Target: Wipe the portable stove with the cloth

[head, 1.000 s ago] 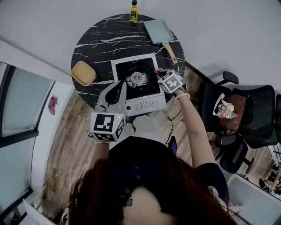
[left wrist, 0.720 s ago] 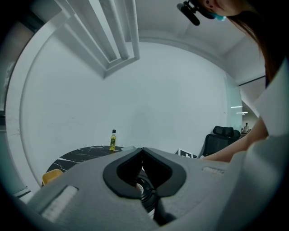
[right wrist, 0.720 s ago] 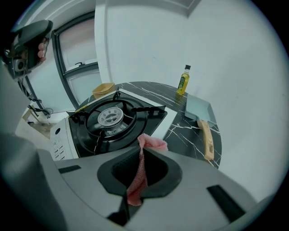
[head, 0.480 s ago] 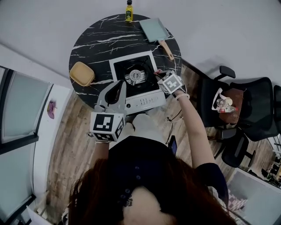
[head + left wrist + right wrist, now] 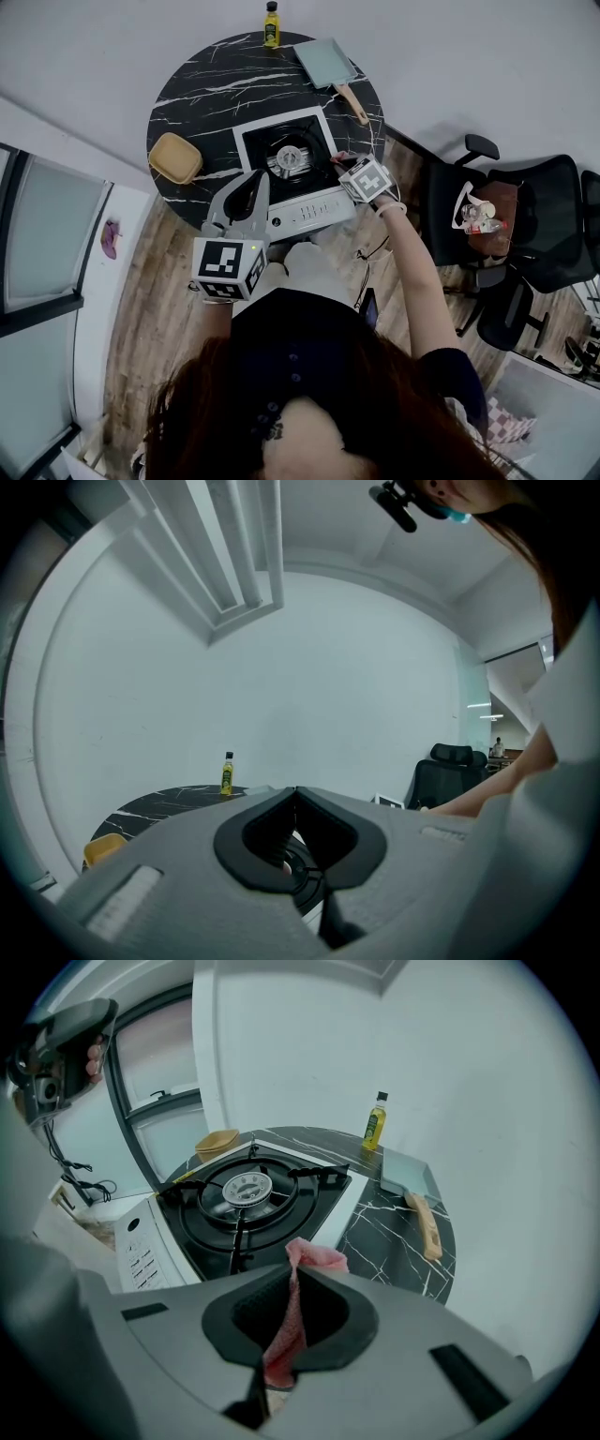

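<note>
Rounded yellow dish point(image 5: 176, 157): left of the left gripper point(image 5: 296, 791), whose jaws are closed and empty. Ahead of it is the stove point(image 5: 292, 167), square, white-cased, with a black ring burner. Right gripper point(image 5: 292, 1277): jaws clamped on a pink textured cloth point(image 5: 317, 1256) at the stove's right edge. Rectangular pan point(image 5: 328, 64): beyond.

Left of stove point(image 5: 291, 173): yellow container point(image 5: 175, 157) blocks me.
Behind stove: bare tabletop point(image 5: 216, 84), I can pass; bottle point(image 5: 271, 23), pan point(image 5: 328, 64) farther back.

cloth point(image 5: 314, 1256) partly hidden, bottle point(image 5: 375, 1121) label unreadable
</note>
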Available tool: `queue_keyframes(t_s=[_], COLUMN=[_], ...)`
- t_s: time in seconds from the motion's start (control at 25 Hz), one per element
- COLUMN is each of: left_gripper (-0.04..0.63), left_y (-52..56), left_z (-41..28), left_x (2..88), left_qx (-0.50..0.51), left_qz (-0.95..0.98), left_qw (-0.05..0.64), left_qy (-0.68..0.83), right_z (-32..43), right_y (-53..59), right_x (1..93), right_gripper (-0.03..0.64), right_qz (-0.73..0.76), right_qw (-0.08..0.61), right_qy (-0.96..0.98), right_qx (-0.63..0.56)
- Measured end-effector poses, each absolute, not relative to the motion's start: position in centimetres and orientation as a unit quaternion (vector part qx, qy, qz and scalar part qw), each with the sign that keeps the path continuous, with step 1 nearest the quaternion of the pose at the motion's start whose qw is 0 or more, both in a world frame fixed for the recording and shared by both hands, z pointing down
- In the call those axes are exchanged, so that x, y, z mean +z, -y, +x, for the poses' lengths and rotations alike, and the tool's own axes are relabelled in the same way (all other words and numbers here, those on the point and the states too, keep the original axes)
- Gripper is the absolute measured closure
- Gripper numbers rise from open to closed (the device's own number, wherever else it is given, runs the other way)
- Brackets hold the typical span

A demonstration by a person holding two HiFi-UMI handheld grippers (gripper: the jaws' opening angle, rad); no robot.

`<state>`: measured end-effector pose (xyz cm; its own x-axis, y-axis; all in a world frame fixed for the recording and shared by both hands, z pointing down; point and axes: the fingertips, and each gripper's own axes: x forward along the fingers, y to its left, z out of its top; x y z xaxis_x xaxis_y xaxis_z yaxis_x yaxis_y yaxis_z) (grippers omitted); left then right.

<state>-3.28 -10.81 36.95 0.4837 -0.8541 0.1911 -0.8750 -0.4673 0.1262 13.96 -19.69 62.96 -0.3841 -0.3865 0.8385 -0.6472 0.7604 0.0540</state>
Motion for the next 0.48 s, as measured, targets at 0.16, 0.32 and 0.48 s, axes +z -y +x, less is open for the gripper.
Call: queue_keyframes(t_s=[0.16,0.32,0.48], left_gripper=[0.583,0.583,0.583], left_y=[10.5,10.0,9.5], left_z=[-3.6,-3.4,-3.2], left_x=[36.9,36.9,36.9], left_qx=[0.049,0.047,0.045], left_qz=[0.857,0.861,0.865], left_qw=[0.101,0.098,0.097], left_qy=[0.503,0.497,0.490], right_z=[14.1,14.5,14.9], right_y=[19.1,18.1,17.2], right_x=[63.0,62.8,63.1], right_gripper=[0.597,0.597,0.597], right_qz=[0.323,0.325,0.330], right_qw=[0.457,0.455,0.450], right_qy=[0.816,0.816,0.815], right_qx=[0.142,0.148,0.156])
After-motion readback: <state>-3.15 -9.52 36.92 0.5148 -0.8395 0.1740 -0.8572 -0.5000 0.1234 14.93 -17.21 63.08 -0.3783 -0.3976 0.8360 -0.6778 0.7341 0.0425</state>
